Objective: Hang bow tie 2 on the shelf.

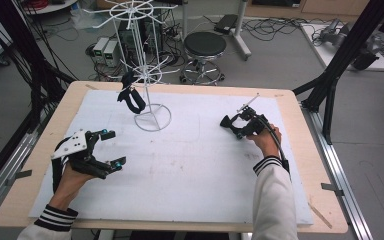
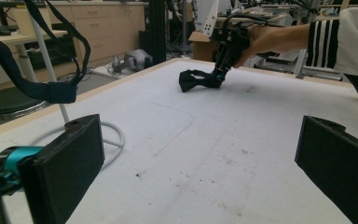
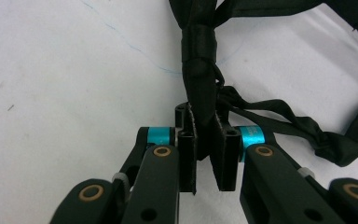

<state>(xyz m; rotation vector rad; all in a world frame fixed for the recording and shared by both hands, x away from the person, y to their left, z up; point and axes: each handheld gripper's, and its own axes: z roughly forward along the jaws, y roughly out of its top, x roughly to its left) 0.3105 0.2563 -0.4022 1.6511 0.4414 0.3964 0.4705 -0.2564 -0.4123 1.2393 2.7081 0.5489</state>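
A black bow tie [image 1: 227,121] lies on the white mat at the right, and my right gripper [image 1: 237,131] is shut on it. In the right gripper view the pads [image 3: 224,161] pinch the tie's centre knot, and the rest of the bow tie [image 3: 199,51] and its thin strap spread beyond them. The left gripper view shows the same bow tie [image 2: 193,79] resting on the mat under the right gripper [image 2: 216,77]. My left gripper [image 1: 115,148] hovers at the left of the mat, its jaws wide open and empty [image 2: 200,172].
A white wire display rack [image 1: 146,75] stands at the back of the mat [image 1: 180,165], and a second black bow tie [image 1: 130,96] hangs from one of its arms. A black stool [image 1: 205,46] and cables sit on the floor beyond the table.
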